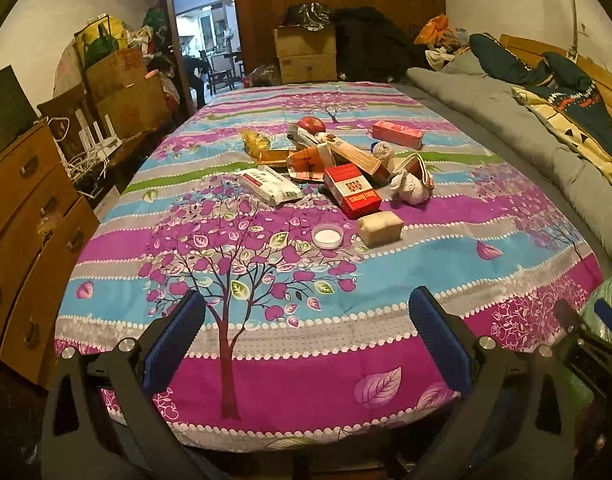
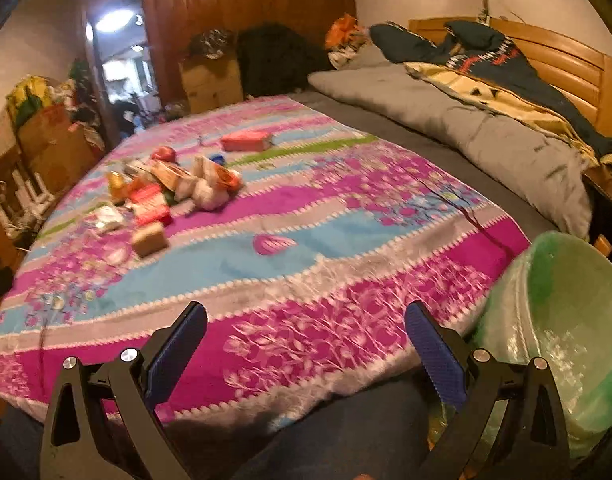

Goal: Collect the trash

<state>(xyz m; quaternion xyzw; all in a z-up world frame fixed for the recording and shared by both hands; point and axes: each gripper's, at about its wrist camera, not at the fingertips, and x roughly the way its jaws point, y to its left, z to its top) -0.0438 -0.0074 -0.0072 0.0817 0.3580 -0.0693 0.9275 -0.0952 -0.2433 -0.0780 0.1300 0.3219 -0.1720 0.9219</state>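
The left tongs [image 1: 306, 336] are spread wide with nothing between their blue pads, hovering over the near edge of a bed covered by a striped sheet [image 1: 266, 380] printed with purple trees. The right tongs [image 2: 306, 336] are likewise spread and empty, held low over the same near edge, with a bin lined with a green bag [image 2: 565, 320] just beside them on the right. The trash lies well ahead of both tongs, toward the middle of the sheet and, from the right wrist view, off to the left. Nearest to the left tongs are a small round white lid [image 1: 327, 235] and a tan block-shaped packet [image 1: 380, 228], side by side. Behind them sits a heap: a red carton [image 1: 351, 190] with white lettering, a white printed packet [image 1: 270, 184], an orange wrapper [image 1: 309, 162], a long brown box [image 1: 359, 156], a crumpled white wad [image 1: 410, 189] and a yellow wrapper [image 1: 257, 142] (all touching or overlapping). A red apple [image 1: 311, 124] rests at the back of the heap, and a pink box [image 1: 397, 134] lies apart to the right.
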